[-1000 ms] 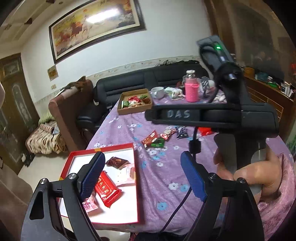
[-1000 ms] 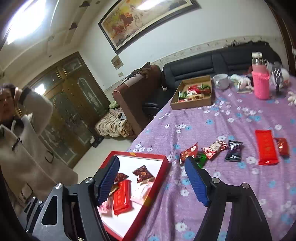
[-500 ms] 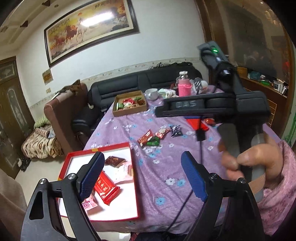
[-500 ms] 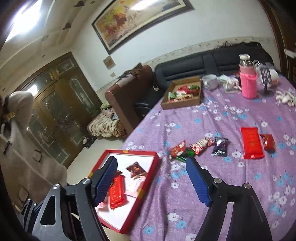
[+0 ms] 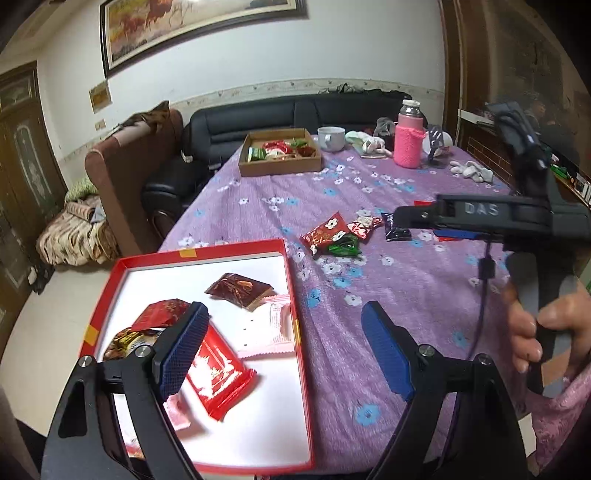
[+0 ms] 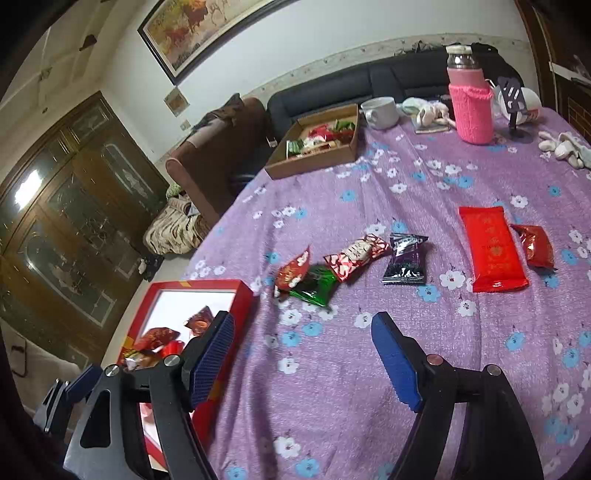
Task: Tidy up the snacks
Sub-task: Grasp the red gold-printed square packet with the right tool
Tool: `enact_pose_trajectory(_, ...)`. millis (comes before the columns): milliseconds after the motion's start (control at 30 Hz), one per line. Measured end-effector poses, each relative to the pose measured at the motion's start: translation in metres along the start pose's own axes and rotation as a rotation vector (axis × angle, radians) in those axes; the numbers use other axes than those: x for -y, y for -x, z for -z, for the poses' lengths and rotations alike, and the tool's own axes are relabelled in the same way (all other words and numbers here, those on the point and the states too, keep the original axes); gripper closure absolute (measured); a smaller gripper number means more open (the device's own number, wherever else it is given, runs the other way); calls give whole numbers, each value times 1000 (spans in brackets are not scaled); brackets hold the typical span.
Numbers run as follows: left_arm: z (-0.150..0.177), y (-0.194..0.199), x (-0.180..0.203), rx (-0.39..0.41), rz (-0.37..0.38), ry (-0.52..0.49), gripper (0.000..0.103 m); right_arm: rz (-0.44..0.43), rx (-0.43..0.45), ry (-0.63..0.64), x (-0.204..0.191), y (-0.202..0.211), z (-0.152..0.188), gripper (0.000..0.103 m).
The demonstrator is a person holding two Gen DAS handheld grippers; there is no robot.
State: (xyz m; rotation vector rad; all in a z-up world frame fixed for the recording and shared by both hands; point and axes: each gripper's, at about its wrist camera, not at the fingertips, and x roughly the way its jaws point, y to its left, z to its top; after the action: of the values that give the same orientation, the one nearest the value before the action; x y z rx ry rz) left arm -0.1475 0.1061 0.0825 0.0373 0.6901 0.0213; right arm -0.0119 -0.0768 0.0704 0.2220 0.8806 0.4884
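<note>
This is a home living room. A black leather sofa (image 5: 295, 114) and a brown armchair (image 5: 125, 158) stand against a white wall under a large framed painting (image 5: 199, 26). Carved wooden doors (image 6: 74, 206) fill one side. The bench (image 6: 406, 192) wears a purple flowered cloth and carries a mug (image 6: 380, 112), a pink knit-covered bottle (image 6: 469, 107) and scattered snack packets (image 6: 351, 266).

"DAS" showing in pale raised letters on black body of right gripper (image 5: 480, 216), seen from left wrist view. Print on snack wrappers showing as blur only: dark packet (image 6: 405, 259) bearing pale lettering, unreadable; long red packet (image 6: 493, 249) bearing gold marks, unreadable. Small wall notice (image 5: 100, 96) staying illegible.
</note>
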Motion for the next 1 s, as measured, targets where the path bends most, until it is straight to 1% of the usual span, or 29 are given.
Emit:
enact_pose_trajectory(133, -3, -13, -3, -17, 4, 1, 17, -32, -29, 15, 12, -1, -1, 25)
enact_pose_trajectory(200, -2, -18, -6, -21, -4, 3, 17, -47, -14, 17, 25, 9, -2, 25)
enact_pose_trajectory(267, 1, -23, -10, -29, -10, 6, 17, -32, 21, 16, 45, 25, -4, 25)
enact_pose_trajectory(333, 3, -29, -13, -41, -16, 6, 17, 12, 63, -5, 72, 42, -7, 25)
enact_pose_trajectory(400, 5, -36, -14, -55, -18, 7, 17, 72, 98, -55, 103, 58, -12, 25)
enact_pose_trajectory(467, 5, -43, -15, -69, -11, 9, 17, 125, 113, -91, 126, 66, -19, 24)
enact_pose_trajectory(533, 4, -47, -13, -74, 1, 7, 17, 156, 115, -129, 146, 68, -26, 23)
enact_pose_trajectory(600, 1, -49, -10, -76, 6, -2, 17, 183, 99, -139, 158, 61, -33, 23)
enact_pose_trajectory(667, -3, -50, -7, -77, 16, -10, 17, 233, 65, -138, 163, 47, -43, 23)
enact_pose_trajectory(767, -5, -51, -4, -78, 19, -16, 17, 363, 44, -99, 167, 23, -54, 24)
enact_pose_trajectory(833, -4, -53, -3, -86, 21, -18, 17, 415, 32, -117, 177, 9, -59, 24)
enact_pose_trajectory(900, -4, -57, -1, -102, 20, -21, 17, 448, -7, -137, 186, -5, -59, 26)
enact_pose_trajectory(1000, -5, -64, 5, -118, 19, -37, 17, 522, -31, -102, 189, -19, -52, 27)
